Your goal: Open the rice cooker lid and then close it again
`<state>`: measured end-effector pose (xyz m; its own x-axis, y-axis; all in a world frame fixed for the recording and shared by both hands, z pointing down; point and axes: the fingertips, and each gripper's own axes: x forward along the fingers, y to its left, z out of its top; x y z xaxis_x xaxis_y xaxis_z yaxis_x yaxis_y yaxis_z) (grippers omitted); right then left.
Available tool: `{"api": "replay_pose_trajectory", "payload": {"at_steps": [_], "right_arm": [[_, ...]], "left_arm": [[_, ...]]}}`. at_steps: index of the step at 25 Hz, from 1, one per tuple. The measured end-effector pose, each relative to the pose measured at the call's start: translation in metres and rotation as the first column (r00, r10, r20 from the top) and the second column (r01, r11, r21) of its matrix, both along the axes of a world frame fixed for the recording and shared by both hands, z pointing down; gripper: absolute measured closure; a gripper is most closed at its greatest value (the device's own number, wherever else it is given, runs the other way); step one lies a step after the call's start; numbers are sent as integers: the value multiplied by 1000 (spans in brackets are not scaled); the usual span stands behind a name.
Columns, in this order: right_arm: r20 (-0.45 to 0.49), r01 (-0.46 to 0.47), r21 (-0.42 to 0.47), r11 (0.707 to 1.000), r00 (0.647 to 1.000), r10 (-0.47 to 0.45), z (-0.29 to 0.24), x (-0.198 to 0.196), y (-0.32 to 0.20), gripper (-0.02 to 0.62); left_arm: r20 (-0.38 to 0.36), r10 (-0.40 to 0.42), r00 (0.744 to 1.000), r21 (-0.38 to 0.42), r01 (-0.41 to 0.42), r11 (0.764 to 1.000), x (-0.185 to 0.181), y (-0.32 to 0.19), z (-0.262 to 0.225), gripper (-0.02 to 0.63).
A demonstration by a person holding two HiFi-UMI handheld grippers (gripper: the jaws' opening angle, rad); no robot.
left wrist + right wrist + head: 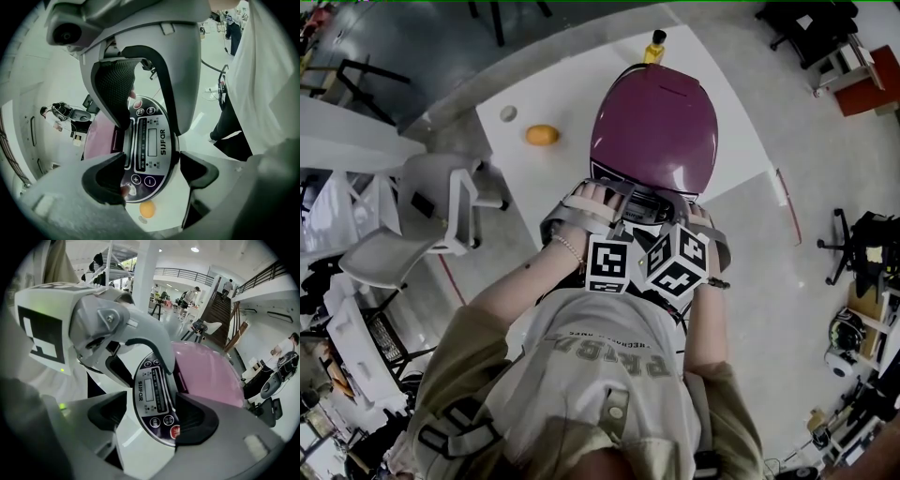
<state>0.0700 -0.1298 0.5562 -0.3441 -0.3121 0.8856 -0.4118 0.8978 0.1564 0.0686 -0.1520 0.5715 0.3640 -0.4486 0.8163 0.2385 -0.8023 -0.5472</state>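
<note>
The rice cooker stands on the white table (562, 94), its magenta lid (654, 122) down. At its near side is the oval control panel (152, 140) with a display and round buttons. Both grippers are held close together over that panel. My left gripper (152, 172) is open, and the panel's lower buttons show between its jaws. My right gripper (152, 416) is also open, with the panel (152, 394) in its gap and the lid (206, 376) just beyond. In the head view, hands and marker cubes hide the fingertips of the left gripper (614, 211) and the right gripper (670, 217).
An orange (542, 135) lies on the table left of the cooker, with a small round thing (508, 113) behind it. A yellow bottle (654, 47) stands at the far edge. A white chair (422, 216) is at the left. People stand in the hall beyond.
</note>
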Motion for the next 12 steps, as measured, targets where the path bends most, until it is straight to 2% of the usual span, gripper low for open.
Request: {"api": "replay_pose_trajectory", "payload": {"at_steps": [6, 12], "right_arm": [[39, -37, 3, 999, 999, 37, -2, -1, 0, 274], [88, -73, -24, 997, 993, 75, -6, -3, -3, 273]], "left_arm": [[-53, -24, 998, -24, 23, 999, 3, 0, -2, 222], [-69, -26, 997, -28, 24, 999, 2, -2, -4, 222]]}}
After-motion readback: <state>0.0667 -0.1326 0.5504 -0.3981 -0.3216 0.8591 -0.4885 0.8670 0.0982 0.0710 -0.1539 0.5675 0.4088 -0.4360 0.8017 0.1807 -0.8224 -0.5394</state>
